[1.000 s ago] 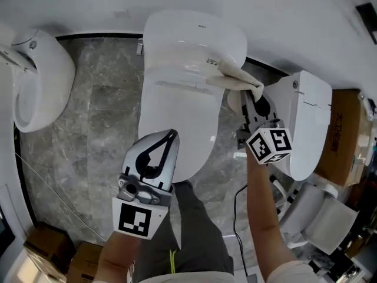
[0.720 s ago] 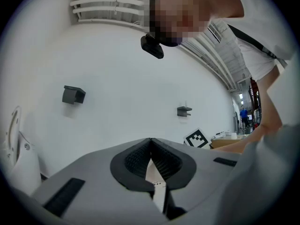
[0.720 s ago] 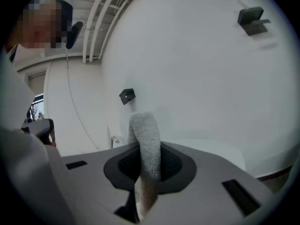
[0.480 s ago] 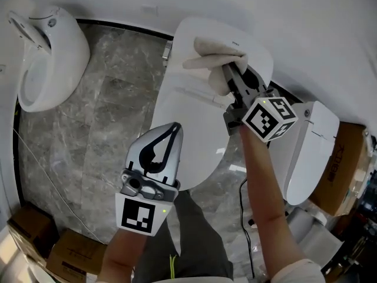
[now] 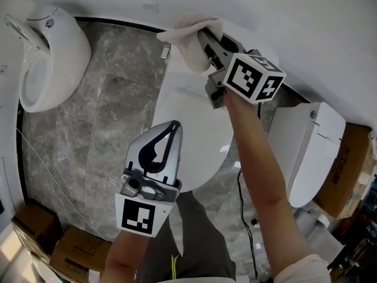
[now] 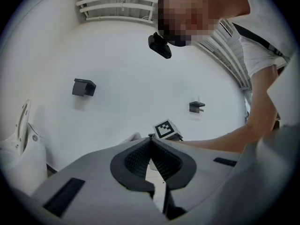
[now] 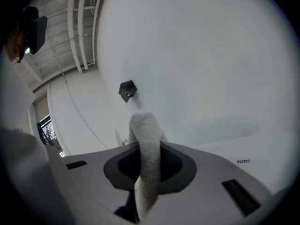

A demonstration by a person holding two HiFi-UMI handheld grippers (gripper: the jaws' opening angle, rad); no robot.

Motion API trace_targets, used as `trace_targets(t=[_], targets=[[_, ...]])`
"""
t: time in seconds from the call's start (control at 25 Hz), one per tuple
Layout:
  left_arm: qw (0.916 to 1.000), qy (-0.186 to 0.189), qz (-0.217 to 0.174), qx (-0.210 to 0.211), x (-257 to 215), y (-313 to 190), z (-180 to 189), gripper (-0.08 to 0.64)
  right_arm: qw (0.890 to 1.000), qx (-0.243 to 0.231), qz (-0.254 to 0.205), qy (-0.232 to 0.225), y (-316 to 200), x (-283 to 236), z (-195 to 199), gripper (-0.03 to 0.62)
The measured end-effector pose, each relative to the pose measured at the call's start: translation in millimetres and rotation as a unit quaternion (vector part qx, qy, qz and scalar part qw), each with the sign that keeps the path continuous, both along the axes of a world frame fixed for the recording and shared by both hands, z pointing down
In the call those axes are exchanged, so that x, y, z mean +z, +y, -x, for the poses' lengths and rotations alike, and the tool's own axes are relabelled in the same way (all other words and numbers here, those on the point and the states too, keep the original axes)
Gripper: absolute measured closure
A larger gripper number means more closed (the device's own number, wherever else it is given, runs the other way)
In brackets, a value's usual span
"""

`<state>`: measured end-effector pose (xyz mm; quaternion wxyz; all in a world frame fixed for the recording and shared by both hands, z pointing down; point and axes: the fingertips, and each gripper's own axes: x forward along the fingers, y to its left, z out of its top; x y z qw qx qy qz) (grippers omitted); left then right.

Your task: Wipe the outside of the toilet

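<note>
The right claw (image 5: 206,42) is clenching a white cloth (image 5: 189,40) and pressing it on the back end of the toilet (image 5: 200,122), up against the wall (image 5: 294,16). The toilet's long axis is running from there toward the person, under the outstretched right arm (image 5: 253,158). The left claw (image 5: 169,131), pinched together on nothing, is hovering over the toilet's front.

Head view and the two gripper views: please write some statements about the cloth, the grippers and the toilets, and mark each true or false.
1. The right gripper is shut on the cloth. True.
2. The left gripper holds a sponge. False: its jaws are together, with nothing between them.
3. The cloth is at the front end of the middle toilet. False: it is at the back end, by the wall.
4. Another toilet stands to the left. True.
</note>
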<state>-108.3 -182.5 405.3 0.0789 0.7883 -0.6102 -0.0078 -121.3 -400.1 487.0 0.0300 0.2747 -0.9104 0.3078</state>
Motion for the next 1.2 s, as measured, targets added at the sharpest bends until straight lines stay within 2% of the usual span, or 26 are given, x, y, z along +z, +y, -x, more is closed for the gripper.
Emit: trace_targets(t=[0.2,0.52,0.72,1.0,1.2], targets=[[1.0,-0.007,0.005,0.004,7.2,-5.7,-11.2,0.543,1.0,0.006,-0.005,0.028,-26.5,18.7,4.6,0.522],[0.9999,-0.006,0.016,0.002,21.8,-11.4,-21.2,0.543,0.989,-0.017,-0.052,0.136,-49.9,55.2,-2.0,0.522],[0.9998,-0.01,0.017,0.0,21.1,-11.9,-23.5,0.543,0.968,-0.046,-0.11,0.22,-54.0,67.1,0.8,0.522],[0.9998,-0.008,0.018,-0.003,24.3,-19.6,-31.8,0.543,0.95,-0.058,-0.156,0.263,-56.1,71.9,-15.4,0.522],[0.9997,-0.012,0.021,0.003,25.4,-22.3,-38.5,0.543,0.925,-0.069,-0.206,0.313,-55.4,75.1,-22.5,0.522]])
